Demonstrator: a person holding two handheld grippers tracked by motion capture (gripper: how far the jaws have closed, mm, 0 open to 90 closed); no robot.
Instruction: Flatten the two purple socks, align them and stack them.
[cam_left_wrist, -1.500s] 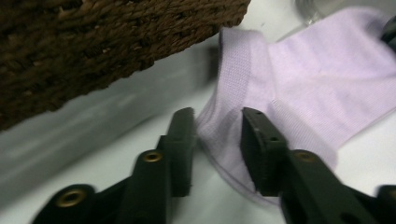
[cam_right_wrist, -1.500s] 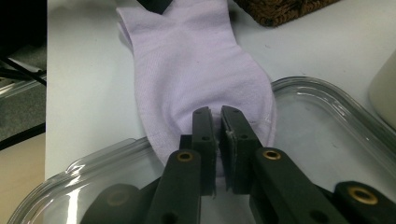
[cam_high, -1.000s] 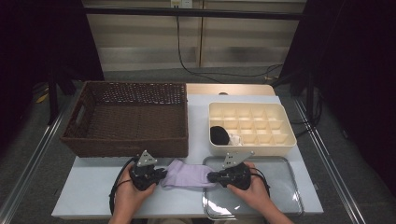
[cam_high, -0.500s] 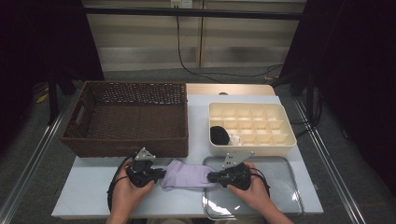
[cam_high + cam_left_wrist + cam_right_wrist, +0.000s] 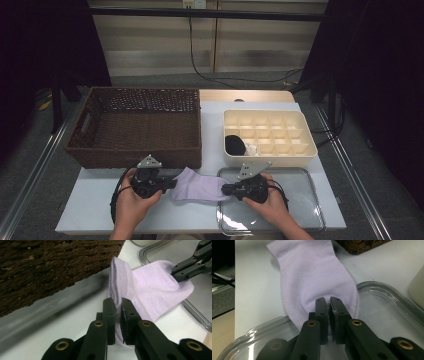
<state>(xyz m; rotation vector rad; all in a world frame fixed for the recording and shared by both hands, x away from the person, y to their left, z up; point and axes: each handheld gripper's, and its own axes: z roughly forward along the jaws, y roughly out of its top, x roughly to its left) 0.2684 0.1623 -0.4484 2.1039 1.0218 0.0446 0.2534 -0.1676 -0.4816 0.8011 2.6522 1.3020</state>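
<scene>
Sock (image 5: 196, 185) fabric is being pinched at opposite ends by the clamped left gripper (image 5: 118, 308) and right gripper (image 5: 329, 306), stretched flat between their fingers over the table (image 5: 90, 210) and tray (image 5: 300, 220) edge, apparently for folding.

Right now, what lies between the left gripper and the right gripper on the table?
In the high view, the lilac sock spans the stretch between the left gripper and the right gripper; each is shut on one end.
</scene>
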